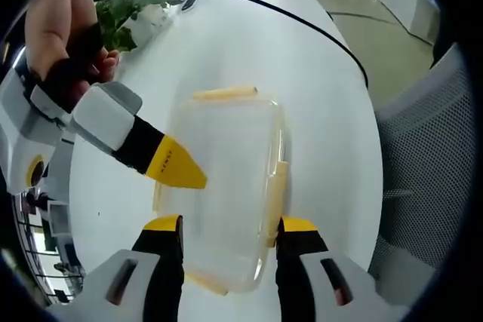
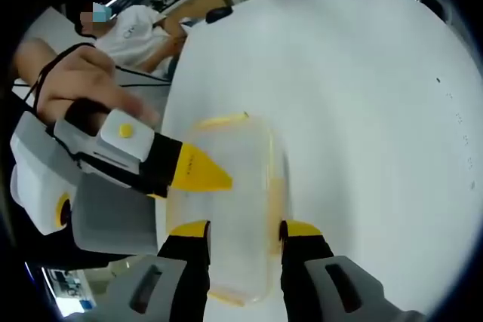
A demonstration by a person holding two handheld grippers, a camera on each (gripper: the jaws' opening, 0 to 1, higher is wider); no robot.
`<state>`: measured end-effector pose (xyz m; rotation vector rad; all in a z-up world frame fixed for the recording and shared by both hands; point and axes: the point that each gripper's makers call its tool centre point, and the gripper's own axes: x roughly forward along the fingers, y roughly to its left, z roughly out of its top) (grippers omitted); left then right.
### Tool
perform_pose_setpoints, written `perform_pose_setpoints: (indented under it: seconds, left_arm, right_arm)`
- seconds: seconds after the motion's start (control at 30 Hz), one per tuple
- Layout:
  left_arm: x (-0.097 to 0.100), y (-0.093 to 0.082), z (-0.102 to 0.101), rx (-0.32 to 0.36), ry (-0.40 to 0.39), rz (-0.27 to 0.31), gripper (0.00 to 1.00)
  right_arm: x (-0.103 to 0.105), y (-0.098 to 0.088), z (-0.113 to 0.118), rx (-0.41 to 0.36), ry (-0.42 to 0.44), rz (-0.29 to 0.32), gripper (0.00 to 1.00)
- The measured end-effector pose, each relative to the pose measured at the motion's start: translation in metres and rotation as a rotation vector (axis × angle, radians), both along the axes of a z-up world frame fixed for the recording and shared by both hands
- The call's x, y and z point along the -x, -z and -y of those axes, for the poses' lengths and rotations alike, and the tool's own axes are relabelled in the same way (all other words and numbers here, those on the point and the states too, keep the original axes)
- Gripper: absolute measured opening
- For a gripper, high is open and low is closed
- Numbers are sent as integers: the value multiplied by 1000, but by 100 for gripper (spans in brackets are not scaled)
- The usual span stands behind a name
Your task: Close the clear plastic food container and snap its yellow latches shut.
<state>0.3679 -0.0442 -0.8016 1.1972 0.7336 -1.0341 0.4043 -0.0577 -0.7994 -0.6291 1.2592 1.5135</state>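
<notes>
The clear plastic food container [image 1: 226, 186] sits in the centre of the left gripper view on a white round table [image 1: 317, 88], lid already lying on the box. The left gripper [image 1: 229, 228] has its 2 jaws apart, straddling the near end of the container without visibly squeezing it. From the left of that frame the right gripper [image 1: 177, 167] comes in, its yellow tip resting at the container's left edge.

In the right gripper view the container [image 2: 234, 201] lies lower centre, with the right gripper's [image 2: 245, 233] jaws spread to either side of it, and the left gripper [image 2: 200, 171] enters from the left, held by a hand [image 2: 75, 88].

The yellow latches [image 1: 275, 190] show along the right side and another [image 1: 224, 93] at the far end; they appear unsnapped. The box looks light, thin-walled and slick, so it would likely skid or flex under pressure. A sensible hold is steadying 1 side while pressing each latch down at its middle.
</notes>
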Motion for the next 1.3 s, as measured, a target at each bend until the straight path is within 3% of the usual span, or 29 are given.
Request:
perform_pose_setpoints:
  seconds: [0.57, 0.93, 1.23, 1.3]
  left_arm:
    - [3, 1, 1, -19, -11, 11, 48]
    - [3, -4, 5, -2, -64, -72, 50]
    - [3, -5, 3, -52, 48, -105, 50]
    - [1, -4, 1, -59, 47, -107, 54]
  right_arm:
    - [-1, 1, 0, 1, 8, 25, 36]
    - [0, -4, 0, -19, -48, 110, 36]
    - [4, -12, 7, -39, -25, 139, 42]
    - [6, -14, 10, -42, -29, 149, 44]
